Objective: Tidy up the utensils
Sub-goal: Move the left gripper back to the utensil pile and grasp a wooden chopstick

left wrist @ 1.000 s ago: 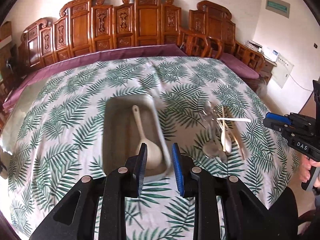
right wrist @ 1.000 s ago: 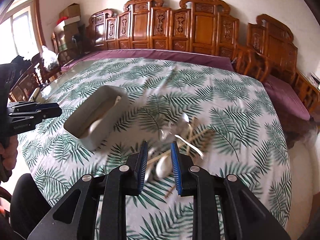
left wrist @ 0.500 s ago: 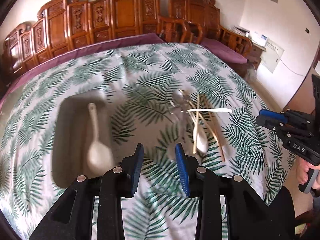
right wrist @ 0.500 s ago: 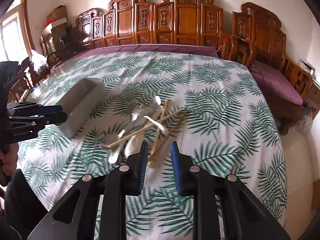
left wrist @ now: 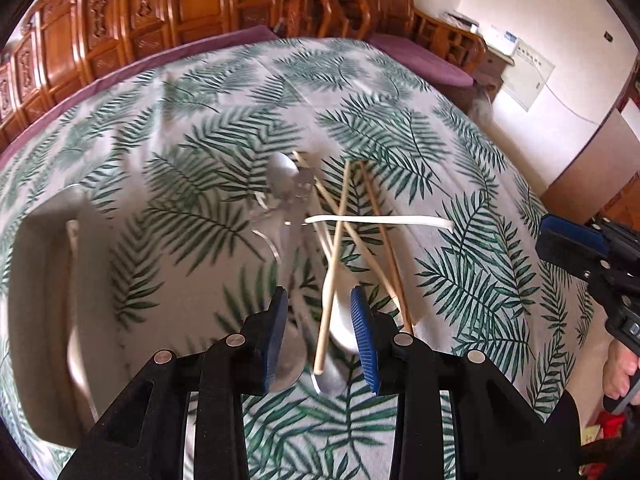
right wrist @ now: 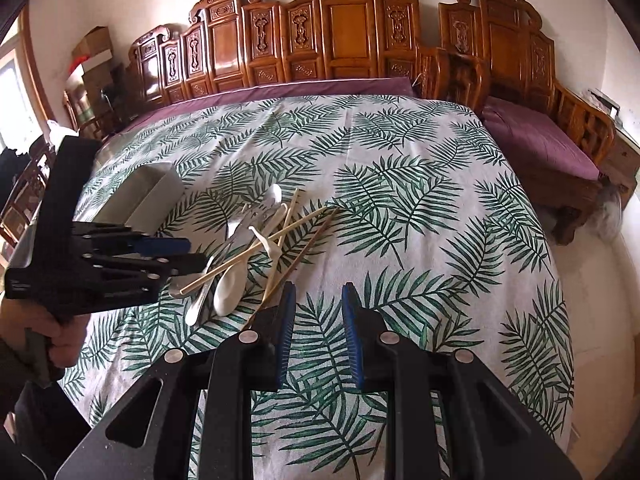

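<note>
A pile of utensils lies on the leaf-print tablecloth: wooden chopsticks (left wrist: 380,216), white ceramic spoons (left wrist: 344,320) and metal spoons (left wrist: 280,176). My left gripper (left wrist: 320,340) is open and empty, its jaws on either side of the near end of the pile. The grey tray (left wrist: 36,320) at the left holds one white spoon (left wrist: 74,292). In the right wrist view the pile (right wrist: 256,248) sits left of centre, the tray (right wrist: 140,196) beyond it. My right gripper (right wrist: 316,332) is open and empty, just right of the pile.
Carved wooden chairs (right wrist: 340,36) with purple cushions (right wrist: 540,140) line the far side of the table. The table's right edge drops to the floor (left wrist: 580,148). The left gripper (right wrist: 120,256) shows in the right wrist view, the right gripper (left wrist: 592,256) in the left.
My left gripper has swung right from the tray to the utensil pile and come close over it, opening wider. My right gripper has shifted right, so the pile lies to its left.
</note>
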